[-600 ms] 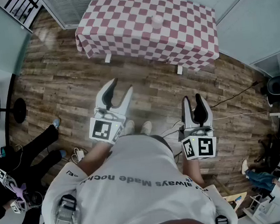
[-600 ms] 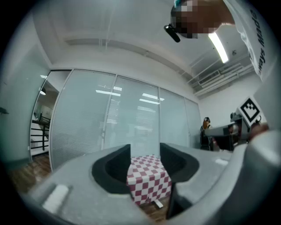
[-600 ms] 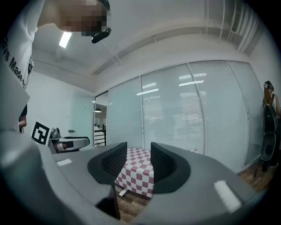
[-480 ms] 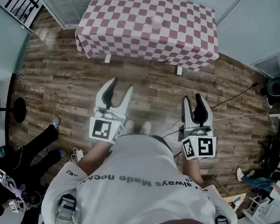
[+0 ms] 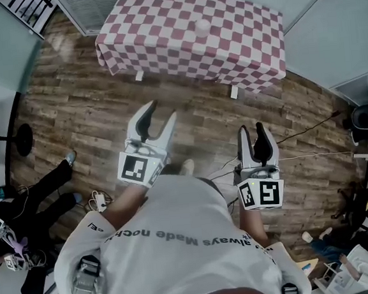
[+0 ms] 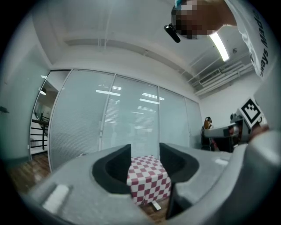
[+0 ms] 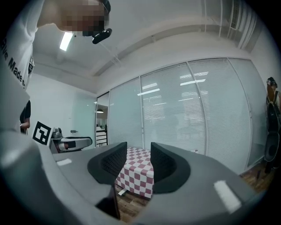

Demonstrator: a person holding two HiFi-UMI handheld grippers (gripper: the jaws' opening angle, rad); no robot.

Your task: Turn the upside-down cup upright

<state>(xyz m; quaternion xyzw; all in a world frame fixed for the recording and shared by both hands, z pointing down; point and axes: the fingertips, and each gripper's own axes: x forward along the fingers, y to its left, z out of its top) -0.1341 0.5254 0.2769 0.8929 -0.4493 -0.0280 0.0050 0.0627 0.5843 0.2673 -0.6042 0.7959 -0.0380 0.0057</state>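
Not started: cup (image 5: 203, 25) untouched on table (image 5: 153, 18), well apart at 12 o'clock, too small to confirm inverted; left hand-held gripper (image 5: 160, 110) wide, empty, right hand-held gripper (image 5: 253, 129) narrow gap, empty; approach, grasp, flip all left.

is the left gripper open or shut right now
Open. In the left gripper view the left gripper has its jaws apart, with only the distant checkered table seen through the gap; nothing is held.
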